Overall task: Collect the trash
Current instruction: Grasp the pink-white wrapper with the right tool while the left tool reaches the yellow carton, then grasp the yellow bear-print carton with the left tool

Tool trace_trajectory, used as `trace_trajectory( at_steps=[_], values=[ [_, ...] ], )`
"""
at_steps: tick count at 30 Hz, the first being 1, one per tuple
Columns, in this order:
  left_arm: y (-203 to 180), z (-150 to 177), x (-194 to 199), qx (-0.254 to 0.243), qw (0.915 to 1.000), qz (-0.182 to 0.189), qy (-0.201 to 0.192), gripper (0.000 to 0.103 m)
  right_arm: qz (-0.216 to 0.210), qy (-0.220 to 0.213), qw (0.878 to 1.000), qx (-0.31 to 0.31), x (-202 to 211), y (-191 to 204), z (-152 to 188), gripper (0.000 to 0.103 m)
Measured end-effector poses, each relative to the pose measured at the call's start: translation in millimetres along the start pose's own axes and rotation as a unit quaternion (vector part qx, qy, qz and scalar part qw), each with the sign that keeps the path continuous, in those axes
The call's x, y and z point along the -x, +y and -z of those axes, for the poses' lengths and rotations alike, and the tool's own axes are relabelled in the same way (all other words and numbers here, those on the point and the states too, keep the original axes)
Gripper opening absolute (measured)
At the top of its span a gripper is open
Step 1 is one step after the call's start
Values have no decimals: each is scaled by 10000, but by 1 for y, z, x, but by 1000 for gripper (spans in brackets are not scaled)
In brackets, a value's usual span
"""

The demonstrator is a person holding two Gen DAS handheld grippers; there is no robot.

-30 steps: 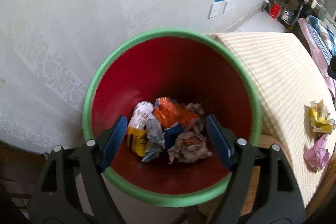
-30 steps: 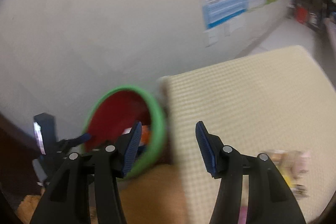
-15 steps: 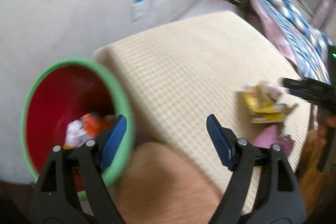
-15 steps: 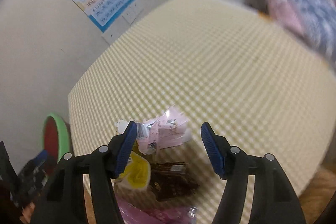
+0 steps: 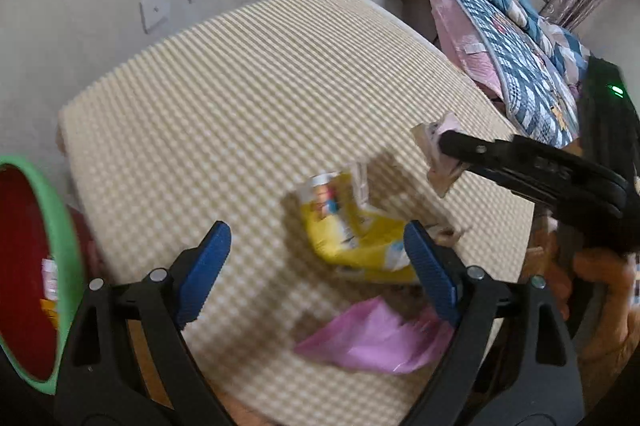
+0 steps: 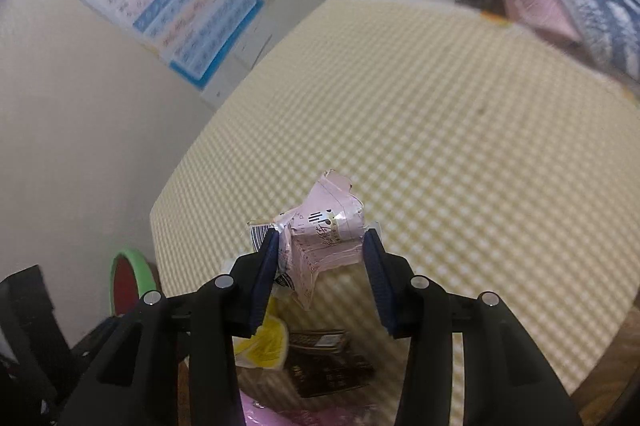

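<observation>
A pale pink wrapper (image 6: 325,230) is now caught between the fingers (image 6: 265,276) of the right gripper (image 6: 320,270), which are closing on it, and it is seen lifted clear of the checked yellow surface (image 5: 248,98); half a second earlier it was lying among the other litter with those fingers spread around it. The left gripper (image 5: 316,272), seen over the bin 1 second ago, has been swung across to the remaining pile, and its fingers are spread wide and opening further with nothing pinched between them. The green-rimmed red bin (image 5: 60,226) has been left at the picture's left edge, with earlier trash still visible inside. It is judged that 1 piece is secured for the bin and that a second pick is being prepared. Still on the surface are a yellow packet (image 5: 352,226), just ahead of the left fingers, and a pink bag (image 5: 376,338) nearer the edge. A dark brown packet (image 6: 328,358) is seen only from the right wrist and is partly covered by the gripper. The pink bag is blurred, and the bin is cut off, so its fill cannot be judged.
</observation>
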State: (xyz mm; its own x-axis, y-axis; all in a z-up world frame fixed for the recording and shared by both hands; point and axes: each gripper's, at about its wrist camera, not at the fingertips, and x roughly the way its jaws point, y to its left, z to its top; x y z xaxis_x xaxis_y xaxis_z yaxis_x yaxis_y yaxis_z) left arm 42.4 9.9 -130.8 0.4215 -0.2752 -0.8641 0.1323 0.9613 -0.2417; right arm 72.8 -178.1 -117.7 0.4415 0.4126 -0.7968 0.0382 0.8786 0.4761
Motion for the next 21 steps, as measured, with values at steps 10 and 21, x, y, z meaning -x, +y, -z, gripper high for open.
trace_trajectory(
  at_steps=[10,21],
  values=[
    [-15,-1,-40,300,9973,351,570,86,-75,-20,9999,-115,8,-15,1,42],
    [-13,6,-48,358,9950,613,706,37,-42,-13,9999,-143,-1,-8,1,42]
  ],
)
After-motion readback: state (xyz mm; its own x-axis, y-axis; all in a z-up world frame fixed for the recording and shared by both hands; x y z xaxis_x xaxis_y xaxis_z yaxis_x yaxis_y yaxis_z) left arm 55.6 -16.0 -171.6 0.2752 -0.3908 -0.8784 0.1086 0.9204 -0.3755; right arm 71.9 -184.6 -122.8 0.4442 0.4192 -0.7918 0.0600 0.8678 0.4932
